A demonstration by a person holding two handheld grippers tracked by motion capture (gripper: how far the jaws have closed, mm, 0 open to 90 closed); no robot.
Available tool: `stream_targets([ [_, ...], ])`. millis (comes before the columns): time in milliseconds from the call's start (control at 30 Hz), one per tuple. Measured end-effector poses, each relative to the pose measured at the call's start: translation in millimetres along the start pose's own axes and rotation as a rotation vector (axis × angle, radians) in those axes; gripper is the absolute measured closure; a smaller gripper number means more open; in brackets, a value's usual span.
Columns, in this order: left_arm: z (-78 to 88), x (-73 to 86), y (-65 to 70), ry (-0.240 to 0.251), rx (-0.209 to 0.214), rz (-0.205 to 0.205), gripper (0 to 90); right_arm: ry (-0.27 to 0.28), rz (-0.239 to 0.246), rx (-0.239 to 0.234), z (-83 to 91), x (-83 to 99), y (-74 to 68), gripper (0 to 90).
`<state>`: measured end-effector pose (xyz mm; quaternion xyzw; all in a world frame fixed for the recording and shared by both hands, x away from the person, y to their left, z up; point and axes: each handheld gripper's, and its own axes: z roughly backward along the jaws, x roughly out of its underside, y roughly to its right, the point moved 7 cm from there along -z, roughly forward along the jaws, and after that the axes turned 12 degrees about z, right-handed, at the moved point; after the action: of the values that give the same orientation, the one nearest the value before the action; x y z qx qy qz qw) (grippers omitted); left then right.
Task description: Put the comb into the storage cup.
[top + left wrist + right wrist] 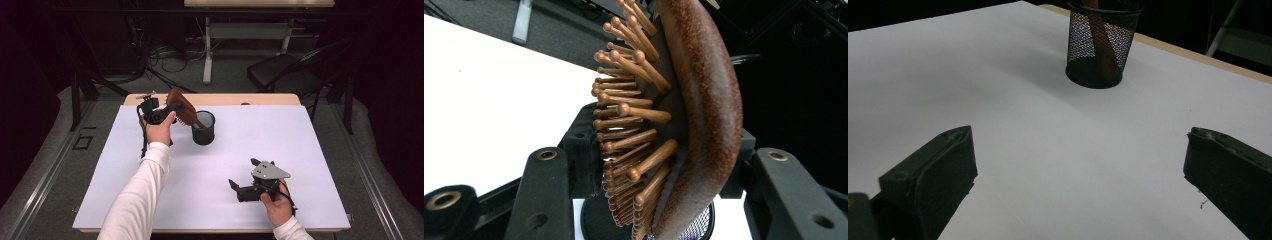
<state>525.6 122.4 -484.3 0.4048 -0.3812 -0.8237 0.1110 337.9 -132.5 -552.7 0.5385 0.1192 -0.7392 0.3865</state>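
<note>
L gripper [172, 109]: clamped on wooden hairbrush [181, 107] head, handle down inside mesh cup [203, 128], prob. to stand it upright.
R gripper [239, 189]: jaws wide, empty, resting on white table [300, 150], well clear.

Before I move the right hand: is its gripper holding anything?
No: the right gripper has its jaws wide apart over bare white table, with nothing between them.
</note>
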Motion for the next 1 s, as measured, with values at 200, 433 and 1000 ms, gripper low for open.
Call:
stream_targets([
  [200, 0.1, 0.2, -1.6, 0.005, 0.017, -0.003, 48.3, -0.002, 0.001, 0.0, -0.3, 0.2, -0.2, 0.2],
  [433, -0.3, 0.0, -2.7, 0.01, 0.024, -0.01, 47.8, -0.005, 0.004, -0.001, -0.6, 0.6, -0.3, 0.3],
  [1000, -0.7, 0.0, -6.8, 0.019, 0.027, 0.007, 45.4, -0.012, 0.003, -0.006, -0.8, 1.5, -1.0, 0.6],
])
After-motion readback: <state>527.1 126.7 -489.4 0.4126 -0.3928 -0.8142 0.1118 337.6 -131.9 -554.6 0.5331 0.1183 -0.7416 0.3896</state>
